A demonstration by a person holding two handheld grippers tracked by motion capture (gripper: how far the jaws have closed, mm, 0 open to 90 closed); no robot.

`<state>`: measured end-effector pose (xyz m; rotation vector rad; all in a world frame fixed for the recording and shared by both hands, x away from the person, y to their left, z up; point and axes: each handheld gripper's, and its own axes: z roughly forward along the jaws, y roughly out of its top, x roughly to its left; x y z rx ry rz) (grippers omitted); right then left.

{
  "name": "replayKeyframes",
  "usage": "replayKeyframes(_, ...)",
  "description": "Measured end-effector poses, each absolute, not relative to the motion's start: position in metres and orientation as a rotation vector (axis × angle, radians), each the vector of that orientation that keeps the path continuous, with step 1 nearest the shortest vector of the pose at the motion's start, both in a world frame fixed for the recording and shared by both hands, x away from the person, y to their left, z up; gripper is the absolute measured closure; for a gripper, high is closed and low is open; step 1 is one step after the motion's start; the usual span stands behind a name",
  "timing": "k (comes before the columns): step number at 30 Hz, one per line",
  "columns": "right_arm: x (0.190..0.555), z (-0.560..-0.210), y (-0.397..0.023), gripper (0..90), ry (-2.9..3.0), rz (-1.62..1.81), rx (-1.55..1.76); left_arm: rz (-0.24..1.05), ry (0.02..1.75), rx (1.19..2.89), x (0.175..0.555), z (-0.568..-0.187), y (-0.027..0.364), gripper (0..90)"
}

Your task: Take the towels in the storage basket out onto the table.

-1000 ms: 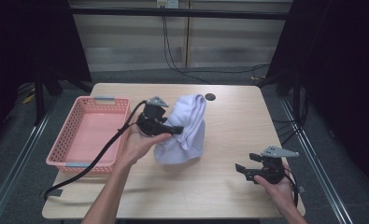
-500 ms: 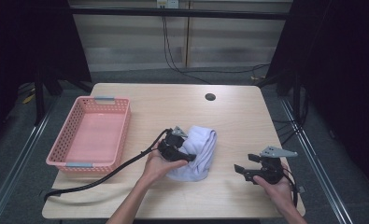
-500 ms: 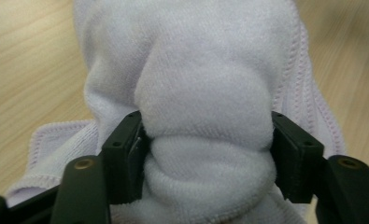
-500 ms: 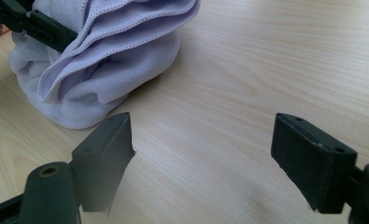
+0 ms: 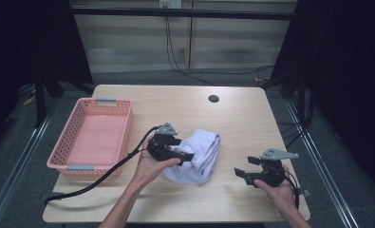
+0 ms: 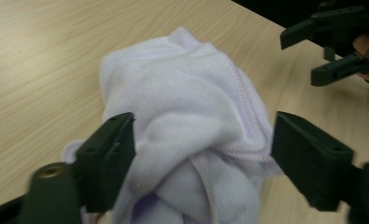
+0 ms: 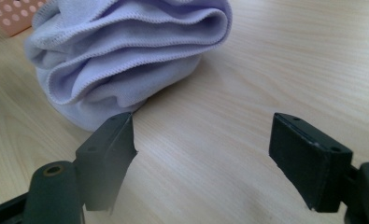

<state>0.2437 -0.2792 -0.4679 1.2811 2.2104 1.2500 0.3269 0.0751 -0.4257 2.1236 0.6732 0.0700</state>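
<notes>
A crumpled pale lavender towel (image 5: 199,154) lies in a heap on the wooden table (image 5: 251,123), right of centre. My left gripper (image 5: 187,153) reaches into its left side. In the left gripper view the towel (image 6: 182,107) bulges between the jaws, which have just been opening; they stand wide, the right pad clear of the cloth, so nothing is gripped. My right gripper (image 5: 240,174) rests low near the front right, open, its jaws pointing at the towel (image 7: 126,51) with only bare wood between them (image 7: 201,154). The left gripper view also catches the right gripper (image 6: 331,46).
A pink plastic basket (image 5: 71,166) stands on the left side of the table. The left gripper's black cable (image 5: 104,173) loops toward the front left edge. A small dark round hole (image 5: 213,99) marks the table's far side.
The left hand carried the towel from up by the basket down to the table's middle, where it now lies heaped. The left jaws have spread apart. The right gripper stayed put.
</notes>
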Motion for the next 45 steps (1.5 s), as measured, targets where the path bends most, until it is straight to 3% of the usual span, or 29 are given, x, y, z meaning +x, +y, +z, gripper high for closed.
replayKeyframes(5,0.249,-0.455,-0.266,26.2,2.245,1.257,1.206,0.090,0.708,2.091,0.299,-0.430,0.099,37.4)
replayKeyframes(9,0.259,-0.444,-0.252,30.9,2.257,1.296,1.140,0.136,0.714,2.106,0.277,-0.438,0.114,52.2)
replayKeyframes(12,0.275,-0.435,-0.234,38.9,2.270,1.322,1.079,0.082,0.744,2.047,0.281,-0.445,0.116,65.5)
replayKeyframes(13,0.280,-0.434,-0.229,42.9,2.273,1.325,1.072,0.139,0.750,2.054,0.284,-0.446,0.112,67.2)
replayKeyframes(14,0.288,-0.432,-0.220,47.1,2.283,1.342,1.057,0.108,0.751,2.053,0.287,-0.449,0.108,67.2)
replayKeyframes(17,0.303,-0.435,-0.201,46.8,2.316,1.377,1.027,0.087,0.751,2.069,0.288,-0.461,0.091,65.9)
replayKeyframes(20,0.315,-0.446,-0.181,39.6,2.371,1.382,0.997,0.116,0.751,2.096,0.291,-0.472,0.077,56.6)
replayKeyframes(22,0.317,-0.454,-0.174,34.9,2.395,1.354,0.999,0.120,0.761,2.103,0.294,-0.475,0.071,56.7)
replayKeyframes(23,0.317,-0.458,-0.169,36.2,2.409,1.313,0.976,0.128,0.757,2.120,0.294,-0.476,0.070,61.7)
replayKeyframes(25,0.315,-0.461,-0.168,49.3,2.396,1.285,0.982,0.125,0.756,2.153,0.295,-0.478,0.069,76.1)
replayKeyframes(28,0.311,-0.453,-0.180,71.8,2.331,1.284,1.032,0.092,0.776,2.106,0.295,-0.475,0.077,79.5)
replayKeyframes(30,0.306,-0.446,-0.192,75.8,2.290,1.278,1.062,0.117,0.773,2.098,0.295,-0.469,0.083,81.4)
replayKeyframes(36,0.290,-0.438,-0.235,76.7,2.262,1.363,1.158,0.148,0.756,2.040,0.299,-0.446,0.106,84.4)
replayKeyframes(41,0.256,-0.423,-0.239,76.8,2.286,1.355,1.117,0.169,0.659,1.991,0.293,-0.419,0.102,84.2)
replayKeyframes(43,0.245,-0.425,-0.244,73.2,2.292,1.407,1.143,0.136,0.616,2.025,0.291,-0.422,0.099,82.3)
replayKeyframes(45,0.239,-0.435,-0.246,62.6,2.302,1.364,1.156,0.108,0.596,2.059,0.286,-0.433,0.092,76.3)
